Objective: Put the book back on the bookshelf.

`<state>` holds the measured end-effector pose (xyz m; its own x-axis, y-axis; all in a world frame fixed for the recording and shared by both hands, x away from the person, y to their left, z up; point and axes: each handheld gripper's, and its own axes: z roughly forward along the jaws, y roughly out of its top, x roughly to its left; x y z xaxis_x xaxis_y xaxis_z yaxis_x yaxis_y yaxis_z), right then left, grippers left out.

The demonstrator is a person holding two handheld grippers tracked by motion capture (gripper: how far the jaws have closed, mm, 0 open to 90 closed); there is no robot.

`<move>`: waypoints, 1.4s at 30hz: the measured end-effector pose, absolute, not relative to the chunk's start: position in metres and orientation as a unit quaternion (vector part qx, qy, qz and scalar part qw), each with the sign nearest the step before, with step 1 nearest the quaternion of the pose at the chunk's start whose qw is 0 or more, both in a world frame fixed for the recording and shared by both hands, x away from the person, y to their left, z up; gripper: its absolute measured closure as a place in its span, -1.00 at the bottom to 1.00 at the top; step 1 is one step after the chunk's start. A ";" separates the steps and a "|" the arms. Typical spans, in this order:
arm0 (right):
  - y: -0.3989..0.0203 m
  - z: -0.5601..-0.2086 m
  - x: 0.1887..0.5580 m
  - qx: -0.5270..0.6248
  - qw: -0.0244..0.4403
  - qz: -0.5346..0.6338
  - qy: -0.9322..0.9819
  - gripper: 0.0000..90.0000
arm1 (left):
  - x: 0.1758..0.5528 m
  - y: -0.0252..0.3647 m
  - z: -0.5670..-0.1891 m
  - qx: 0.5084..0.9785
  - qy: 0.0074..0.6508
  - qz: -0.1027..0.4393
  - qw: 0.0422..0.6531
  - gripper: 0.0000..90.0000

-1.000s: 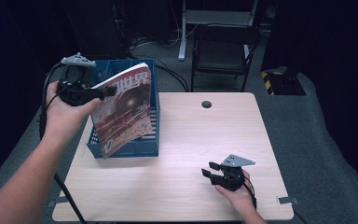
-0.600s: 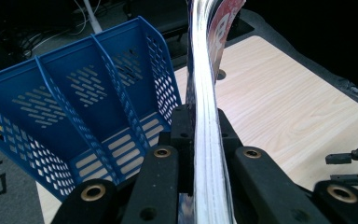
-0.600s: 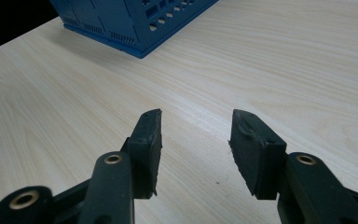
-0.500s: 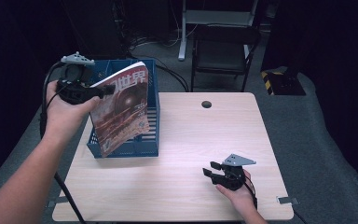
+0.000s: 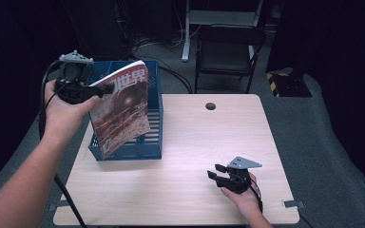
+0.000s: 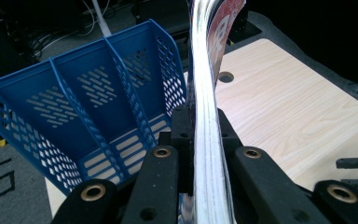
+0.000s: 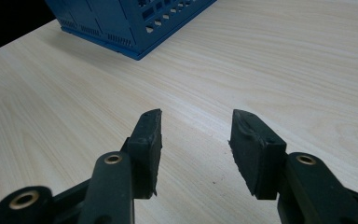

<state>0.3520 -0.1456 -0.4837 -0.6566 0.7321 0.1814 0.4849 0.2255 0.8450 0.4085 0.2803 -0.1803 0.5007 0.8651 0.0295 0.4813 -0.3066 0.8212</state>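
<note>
A magazine (image 5: pixel 123 108) with a red-brown cover and white characters hangs upright over the blue file rack (image 5: pixel 153 118) at the table's left side. My left gripper (image 5: pixel 97 89) is shut on the magazine's upper left edge. In the left gripper view the page edges (image 6: pixel 205 116) run up between the two pads, with the rack's (image 6: pixel 74 107) divided slots to the left. My right gripper (image 5: pixel 213 171) rests low near the table's front right, jaws open. In the right gripper view its pads (image 7: pixel 149 140) stand apart over bare wood with nothing between them.
The light wooden table (image 5: pixel 204 142) has a round cable hole (image 5: pixel 210 106) near its far edge. A black folding chair (image 5: pixel 225 52) and a desk leg stand beyond the table. A corner of the rack (image 7: pixel 130 23) lies ahead of the right gripper.
</note>
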 end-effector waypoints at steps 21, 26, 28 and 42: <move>-0.146 -0.483 0.352 0.394 0.131 0.485 0.770 0.19 | 0.414 0.297 -0.176 0.738 0.485 0.255 0.395 0.86; -0.146 -0.483 0.352 0.394 0.130 0.485 0.770 0.19 | 0.419 0.304 -0.179 0.722 0.506 0.259 0.395 0.86; -0.146 -0.483 0.352 0.394 0.130 0.485 0.770 0.19 | 0.421 0.307 -0.180 0.720 0.510 0.259 0.393 0.86; -0.146 -0.483 0.351 0.397 0.131 0.488 0.766 0.19 | 0.442 0.315 -0.189 0.703 0.534 0.272 0.383 0.86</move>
<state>0.3515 -0.1462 -0.4835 -0.6499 0.7364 0.1877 0.4814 0.2078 0.8515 0.4418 0.3150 -0.1886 0.2820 0.9591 -0.0269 0.5423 -0.1362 0.8291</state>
